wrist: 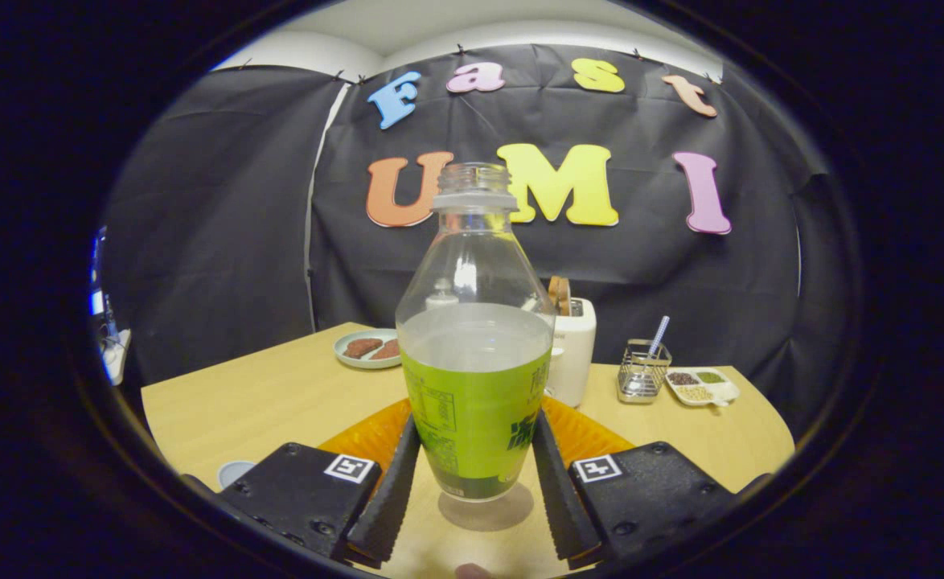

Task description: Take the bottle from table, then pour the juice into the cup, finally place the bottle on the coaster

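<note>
An uncapped clear plastic bottle (pixel 474 354) with a green label stands upright between my fingers. It is roughly half full of pale liquid. My gripper (pixel 476 422) is shut on the bottle, with the left finger (pixel 396 482) and the right finger (pixel 554 482) pressing its lower sides. Its base hangs a little above the wooden table (pixel 263 402), and a round shadow lies beneath it. Just behind the bottle an orange coaster (pixel 593 438) lies flat on the table. The pale rim of a cup (pixel 235 473) peeks out beside my left finger's housing.
Beyond the bottle stand a white toaster (pixel 572 354), a plate with brown pieces (pixel 366 349), a small wire basket holding a straw (pixel 643 371) and a white divided dish of grains (pixel 701 386). The table's far edge meets the booth wall.
</note>
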A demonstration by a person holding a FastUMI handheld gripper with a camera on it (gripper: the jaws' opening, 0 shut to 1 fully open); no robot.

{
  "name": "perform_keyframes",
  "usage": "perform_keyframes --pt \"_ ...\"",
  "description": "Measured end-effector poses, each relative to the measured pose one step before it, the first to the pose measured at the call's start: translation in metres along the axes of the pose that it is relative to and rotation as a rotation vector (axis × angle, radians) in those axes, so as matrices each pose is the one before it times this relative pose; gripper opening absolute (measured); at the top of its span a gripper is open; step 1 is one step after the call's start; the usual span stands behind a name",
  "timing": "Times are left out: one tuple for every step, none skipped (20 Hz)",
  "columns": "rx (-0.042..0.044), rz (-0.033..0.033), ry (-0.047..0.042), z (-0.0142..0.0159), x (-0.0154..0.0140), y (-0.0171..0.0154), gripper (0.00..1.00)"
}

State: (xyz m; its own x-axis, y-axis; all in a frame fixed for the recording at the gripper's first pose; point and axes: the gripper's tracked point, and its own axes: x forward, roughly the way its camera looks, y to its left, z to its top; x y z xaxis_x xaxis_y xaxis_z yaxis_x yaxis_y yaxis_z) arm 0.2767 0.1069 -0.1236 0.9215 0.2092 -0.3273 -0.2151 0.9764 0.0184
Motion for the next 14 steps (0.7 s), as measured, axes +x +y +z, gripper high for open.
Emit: perform_keyframes --pt "-0.00280 -0.00288 0.00840 -0.00546 0.00387 -0.00196 0.76" --pt "-0.00369 -0.00299 0.00741 -0.00583 0.00369 -0.00214 0.76" --pt "-0.00123 0.00005 0.00700 -0.00531 0.00263 -0.00061 0.77" --pt "0.00189 0.00334 0.00815 -0.00563 0.00455 -0.00058 0.77" --pt "-0.00182 0.00095 0.00995 -0.00530 0.00403 -0.00041 0.77" --pt "-0.00464 -0.00235 0.00609 -0.00404 0.00269 -0.00136 0.78" --pt "-0.00305 -0.00299 0.00414 -0.00307 0.00344 -0.00159 0.78" --pt "0.00104 -0.00281 0.00499 -0.00369 0.00337 -0.00103 0.78" --pt "0.00464 0.00073 0.00573 -0.00346 0.00258 -0.00053 0.78" --pt "0.00346 -0.00043 0.00782 -0.00369 0.00261 -0.00053 0.79" --pt "0.00279 -0.00115 0.00603 -0.00314 0.00228 -0.00176 0.79" --pt "0.00400 -0.00005 0.00348 -0.00228 0.00141 -0.00065 0.79" --pt "0.00238 -0.00199 0.00300 -0.00212 0.00066 -0.00115 0.79" --pt "0.00360 -0.00020 0.00184 -0.00158 0.00042 -0.00049 0.79"
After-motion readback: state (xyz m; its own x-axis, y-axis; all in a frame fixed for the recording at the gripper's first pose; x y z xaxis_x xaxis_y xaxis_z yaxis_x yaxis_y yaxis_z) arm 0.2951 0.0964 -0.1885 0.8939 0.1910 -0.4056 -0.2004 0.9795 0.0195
